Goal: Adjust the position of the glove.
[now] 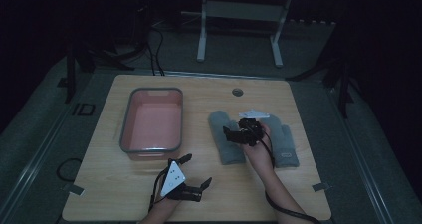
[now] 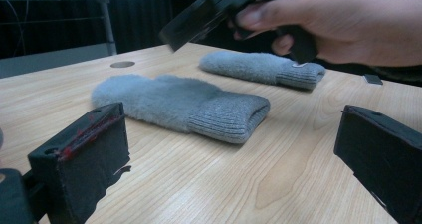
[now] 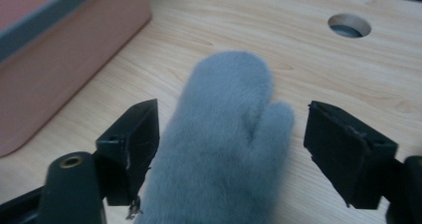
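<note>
Two grey fuzzy mittens lie side by side on the wooden table (image 1: pixel 199 194): the left mitten (image 1: pixel 228 147) (image 2: pixel 174 102) (image 3: pixel 229 84) and the right mitten (image 1: pixel 287 145) (image 2: pixel 259 67). A hand holds my right gripper (image 1: pixel 235 129) (image 3: pixel 231 129) open over the left mitten, one jaw on each side of its fingertip end and thumb. I cannot tell whether it touches the fabric. Near the table's front edge, my left gripper (image 1: pixel 197 170) (image 2: pixel 229 149) is open and holds nothing, pointing toward the left mitten's ribbed cuff (image 2: pixel 231 117).
A pink tray with a grey rim (image 1: pixel 155 90) (image 3: pixel 64 50) stands left of the mittens. A round cable hole (image 1: pixel 237 91) (image 3: pixel 349 26) (image 2: pixel 122 64) sits near the table's far edge. Beyond the table are a desk frame (image 1: pixel 239 15) and cables on the dark floor.
</note>
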